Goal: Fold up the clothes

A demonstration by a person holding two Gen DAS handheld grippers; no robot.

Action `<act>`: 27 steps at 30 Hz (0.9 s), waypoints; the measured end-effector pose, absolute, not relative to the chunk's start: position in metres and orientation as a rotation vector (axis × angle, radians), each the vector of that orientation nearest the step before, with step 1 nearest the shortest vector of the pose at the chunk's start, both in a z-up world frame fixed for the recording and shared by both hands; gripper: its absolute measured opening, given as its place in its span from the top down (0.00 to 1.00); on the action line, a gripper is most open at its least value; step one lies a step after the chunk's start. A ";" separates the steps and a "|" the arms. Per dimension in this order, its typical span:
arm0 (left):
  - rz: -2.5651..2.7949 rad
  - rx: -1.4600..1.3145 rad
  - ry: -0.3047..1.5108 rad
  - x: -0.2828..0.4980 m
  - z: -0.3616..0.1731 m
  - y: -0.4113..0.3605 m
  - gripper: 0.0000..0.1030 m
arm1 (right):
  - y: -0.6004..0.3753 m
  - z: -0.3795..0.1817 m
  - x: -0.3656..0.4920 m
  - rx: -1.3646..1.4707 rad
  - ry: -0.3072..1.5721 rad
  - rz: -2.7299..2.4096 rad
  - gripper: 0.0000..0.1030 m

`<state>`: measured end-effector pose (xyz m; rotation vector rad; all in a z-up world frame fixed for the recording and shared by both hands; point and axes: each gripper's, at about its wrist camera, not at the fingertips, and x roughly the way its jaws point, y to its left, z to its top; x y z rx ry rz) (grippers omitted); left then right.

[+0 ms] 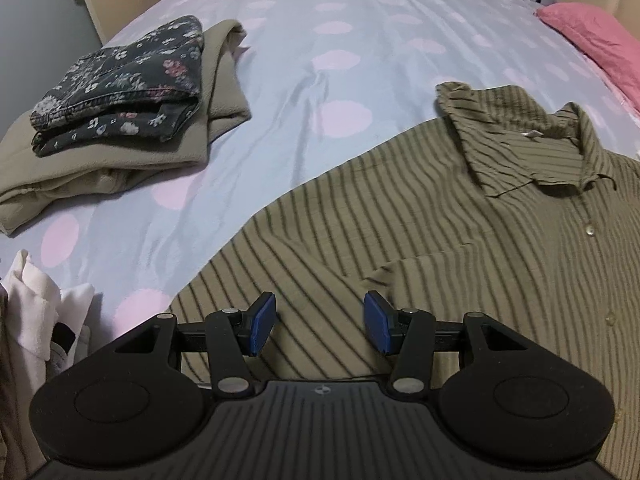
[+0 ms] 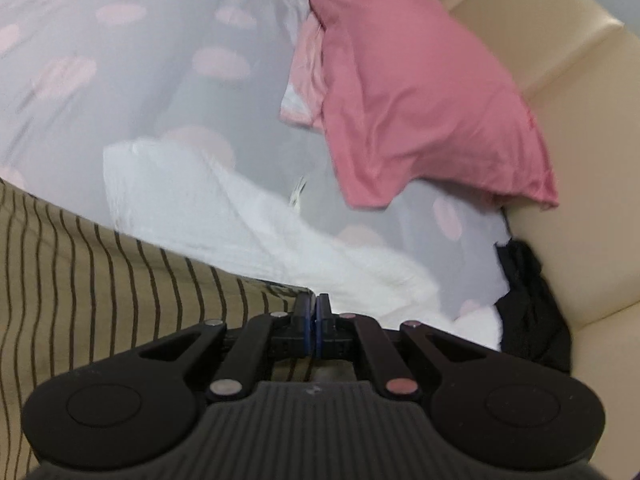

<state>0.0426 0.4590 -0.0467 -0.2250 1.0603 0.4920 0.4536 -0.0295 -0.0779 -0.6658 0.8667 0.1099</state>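
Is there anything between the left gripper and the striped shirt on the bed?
Nothing visible. The left gripper hangs open directly over the striped shirt, with only shirt fabric showing between its fingers. The folded pile sits well off to the left.

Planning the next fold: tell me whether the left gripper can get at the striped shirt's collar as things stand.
Probably yes. The left gripper is open over the striped shirt, and nothing lies between its fingers and the collar.

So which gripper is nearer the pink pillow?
Right. The right gripper is at the striped shirt's edge with the pink pillow just ahead; the left gripper is over the shirt, the pillow far off at the bed's corner.
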 end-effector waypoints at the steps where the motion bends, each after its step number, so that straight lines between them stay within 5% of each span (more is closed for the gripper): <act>1: 0.496 -0.225 1.057 0.042 -0.047 0.462 0.54 | -0.030 -0.083 0.454 -0.667 0.872 0.106 0.96; 5: 0.512 -0.213 1.026 0.038 -0.043 0.471 0.54 | -0.032 -0.102 0.455 -0.671 0.886 0.093 0.93; 7: 0.527 -0.203 1.018 0.033 -0.040 0.477 0.54 | -0.035 -0.089 0.448 -0.645 0.844 0.091 0.76; 10: 0.562 -0.229 1.020 0.023 -0.037 0.492 0.54 | -0.037 -0.066 0.428 -0.587 0.764 0.095 0.64; 15: 0.618 -0.270 1.021 0.005 -0.036 0.512 0.54 | -0.038 -0.042 0.379 -0.451 0.740 0.164 0.63; 27: 0.660 -0.412 1.130 -0.007 -0.065 0.544 0.52 | -0.020 -0.056 0.270 -0.225 1.025 0.357 0.63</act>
